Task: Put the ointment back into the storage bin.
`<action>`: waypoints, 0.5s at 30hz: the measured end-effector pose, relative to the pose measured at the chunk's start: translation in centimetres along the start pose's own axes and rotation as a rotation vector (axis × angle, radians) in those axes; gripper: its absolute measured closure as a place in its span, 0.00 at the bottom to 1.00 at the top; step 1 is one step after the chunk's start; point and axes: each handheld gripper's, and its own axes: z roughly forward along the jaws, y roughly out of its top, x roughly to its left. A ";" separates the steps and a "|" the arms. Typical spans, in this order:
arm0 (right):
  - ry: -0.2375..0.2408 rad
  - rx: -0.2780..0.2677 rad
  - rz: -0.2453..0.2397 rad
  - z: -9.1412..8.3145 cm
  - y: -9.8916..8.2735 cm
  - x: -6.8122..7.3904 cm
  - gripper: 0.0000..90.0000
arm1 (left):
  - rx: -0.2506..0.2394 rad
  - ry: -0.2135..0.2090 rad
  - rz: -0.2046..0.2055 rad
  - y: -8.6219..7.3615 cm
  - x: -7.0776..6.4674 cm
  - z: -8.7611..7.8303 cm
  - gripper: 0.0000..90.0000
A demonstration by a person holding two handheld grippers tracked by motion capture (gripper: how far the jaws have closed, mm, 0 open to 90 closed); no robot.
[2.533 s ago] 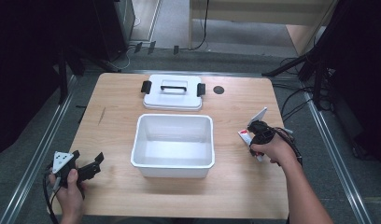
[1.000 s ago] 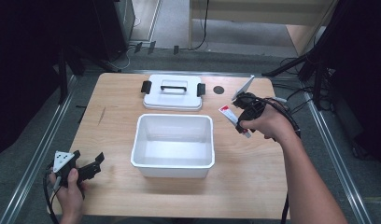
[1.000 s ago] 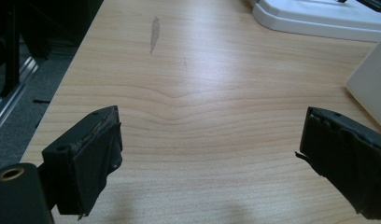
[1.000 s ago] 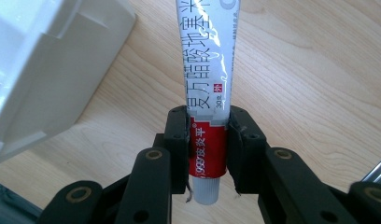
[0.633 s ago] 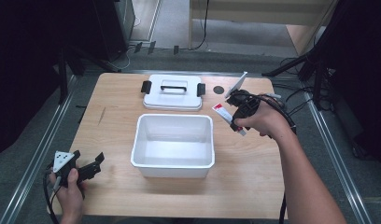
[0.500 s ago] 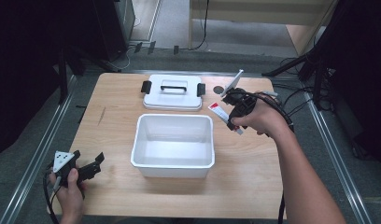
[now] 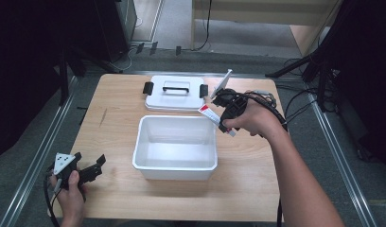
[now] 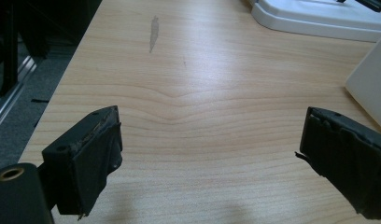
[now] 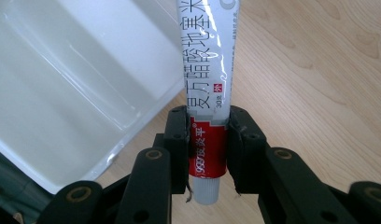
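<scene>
Tube (image 9: 208, 93) (top cropped) in right gripper (image 9: 208, 144)

Left hand-held gripper (image 7: 89, 171) gapes wide; right hand-held gripper (image 9: 207, 140) is clamped

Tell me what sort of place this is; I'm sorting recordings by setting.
Probably a lab or studio recording station, not a home. A small wooden table stands on grey carpet between metal floor rails, with tripod legs and cables nearby. A person holds a cabled claw in each hand: left claw, right claw.
</scene>
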 end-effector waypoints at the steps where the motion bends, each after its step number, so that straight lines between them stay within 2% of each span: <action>1: 0.004 0.003 -0.007 0.0 0.1 0.2 0.81 | 0.000 0.000 0.000 0.0 0.0 0.0 0.07; 6: 0.014 -0.004 -0.030 0.1 0.5 0.9 0.81 | 0.001 0.000 0.001 0.0 0.0 0.0 0.07; 10: 0.026 -0.005 -0.076 0.2 0.9 1.8 0.81 | 0.002 0.000 0.001 0.0 0.0 0.0 0.07; 12: 0.027 -0.004 -0.080 0.2 1.0 2.0 0.81 | 0.002 0.000 0.001 0.0 0.0 0.0 0.07; 15: 0.045 -0.002 -0.122 0.4 1.3 2.8 0.81 | 0.005 -0.001 0.001 0.0 0.0 0.0 0.07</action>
